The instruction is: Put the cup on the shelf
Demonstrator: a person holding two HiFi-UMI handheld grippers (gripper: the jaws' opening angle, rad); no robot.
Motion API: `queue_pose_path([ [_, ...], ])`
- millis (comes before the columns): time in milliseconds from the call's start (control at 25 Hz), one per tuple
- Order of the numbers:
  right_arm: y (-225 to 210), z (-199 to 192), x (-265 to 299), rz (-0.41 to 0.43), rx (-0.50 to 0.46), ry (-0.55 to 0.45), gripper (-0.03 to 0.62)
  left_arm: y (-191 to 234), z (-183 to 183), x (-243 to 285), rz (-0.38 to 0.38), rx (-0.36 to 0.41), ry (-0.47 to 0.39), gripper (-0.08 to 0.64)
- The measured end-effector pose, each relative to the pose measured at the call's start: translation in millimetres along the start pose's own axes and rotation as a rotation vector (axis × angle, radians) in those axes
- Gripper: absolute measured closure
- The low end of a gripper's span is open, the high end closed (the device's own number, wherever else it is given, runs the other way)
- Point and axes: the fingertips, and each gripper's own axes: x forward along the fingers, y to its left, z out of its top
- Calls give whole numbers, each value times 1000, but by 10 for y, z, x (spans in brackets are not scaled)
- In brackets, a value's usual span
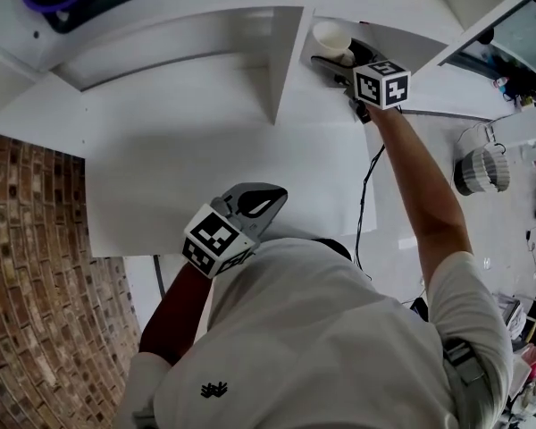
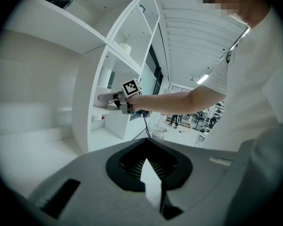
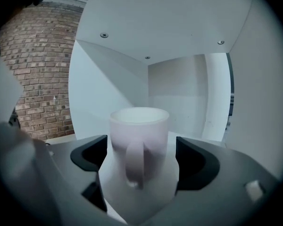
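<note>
The pale ceramic cup [image 3: 139, 140] with a loop handle stands upright on the floor of a compartment in the white shelving unit [image 3: 179, 93], its handle turned toward the right gripper's camera. The right gripper [image 3: 140, 173] is released: its two black-padded jaws stand apart on either side of the cup, and a thin strip of white shelf shows between each pad and the cup's wall. In the head view the same cup [image 1: 330, 38] sits just inside the compartment to the right of a vertical divider [image 1: 286, 61], with the right gripper [image 1: 339, 59] reaching in at its side and its cube with square markers [image 1: 381, 85] just outside the shelf edge. The left gripper [image 2: 147, 142] is clenched with nothing in it, its jaw tips meeting; it is held low, close to the person's white shirt [image 1: 322, 347], over the white table top [image 1: 205, 168], well apart from the cup. A red brick wall [image 1: 27, 266] runs along the left.
</note>
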Motion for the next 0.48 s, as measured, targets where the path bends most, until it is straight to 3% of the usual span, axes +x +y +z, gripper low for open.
queue_pose_path([
  [480, 54, -159, -388, -45, 8, -4, 156, -178, -46, 161, -71, 10, 22, 554],
])
